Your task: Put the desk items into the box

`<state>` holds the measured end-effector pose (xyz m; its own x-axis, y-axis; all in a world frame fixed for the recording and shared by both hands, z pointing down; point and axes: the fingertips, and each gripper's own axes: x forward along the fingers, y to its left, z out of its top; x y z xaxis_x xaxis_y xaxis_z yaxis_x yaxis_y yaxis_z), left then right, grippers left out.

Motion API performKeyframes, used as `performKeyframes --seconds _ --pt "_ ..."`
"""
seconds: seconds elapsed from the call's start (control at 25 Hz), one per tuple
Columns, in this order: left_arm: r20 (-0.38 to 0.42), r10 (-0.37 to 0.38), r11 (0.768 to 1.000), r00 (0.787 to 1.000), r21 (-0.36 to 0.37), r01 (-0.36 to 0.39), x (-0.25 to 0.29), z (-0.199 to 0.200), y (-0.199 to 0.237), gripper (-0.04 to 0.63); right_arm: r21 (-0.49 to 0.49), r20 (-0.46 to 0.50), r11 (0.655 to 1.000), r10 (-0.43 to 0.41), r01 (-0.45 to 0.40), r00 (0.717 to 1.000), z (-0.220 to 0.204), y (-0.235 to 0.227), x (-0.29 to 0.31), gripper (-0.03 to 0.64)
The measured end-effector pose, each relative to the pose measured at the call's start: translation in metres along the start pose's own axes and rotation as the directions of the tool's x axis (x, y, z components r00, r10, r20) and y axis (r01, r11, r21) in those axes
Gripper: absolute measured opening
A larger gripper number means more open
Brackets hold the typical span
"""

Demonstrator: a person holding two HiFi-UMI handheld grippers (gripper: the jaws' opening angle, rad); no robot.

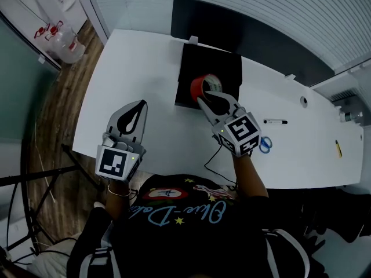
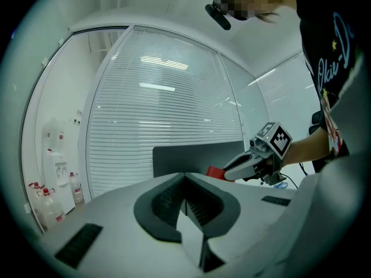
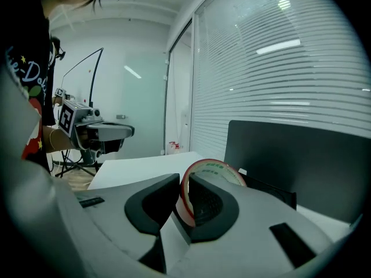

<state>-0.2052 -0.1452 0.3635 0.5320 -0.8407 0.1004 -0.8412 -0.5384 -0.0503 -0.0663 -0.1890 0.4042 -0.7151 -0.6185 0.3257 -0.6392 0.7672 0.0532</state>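
A red roll of tape [image 1: 207,84] hangs over the near edge of the open black box [image 1: 223,62] at the middle back of the white desk [image 1: 145,62]. My right gripper [image 1: 212,98] is shut on it. In the right gripper view the roll [image 3: 210,171] stands upright between the pads of the right gripper [image 3: 184,197], with the box's rim [image 3: 272,191] just beyond. My left gripper [image 1: 142,103] hovers over the desk's left part, shut and holding nothing; its own view shows the jaws of the left gripper [image 2: 185,197] touching and the tape [image 2: 215,171] far off.
A black marker [image 1: 275,121], blue scissors [image 1: 265,145] and a small yellow item [image 1: 338,149] lie on the desk to the right. A thin cable [image 1: 215,157] runs to the near edge. A dark partition [image 1: 261,36] stands behind the desk. Water bottles [image 1: 64,42] sit on the floor far left.
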Motion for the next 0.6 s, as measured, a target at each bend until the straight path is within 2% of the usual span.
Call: performKeyframes --seconds 0.6 --pt "-0.042 -0.008 1.0 0.999 -0.015 0.008 0.025 -0.011 0.01 -0.005 0.023 -0.075 0.999 0.037 -0.035 0.997 -0.027 -0.007 0.026 0.051"
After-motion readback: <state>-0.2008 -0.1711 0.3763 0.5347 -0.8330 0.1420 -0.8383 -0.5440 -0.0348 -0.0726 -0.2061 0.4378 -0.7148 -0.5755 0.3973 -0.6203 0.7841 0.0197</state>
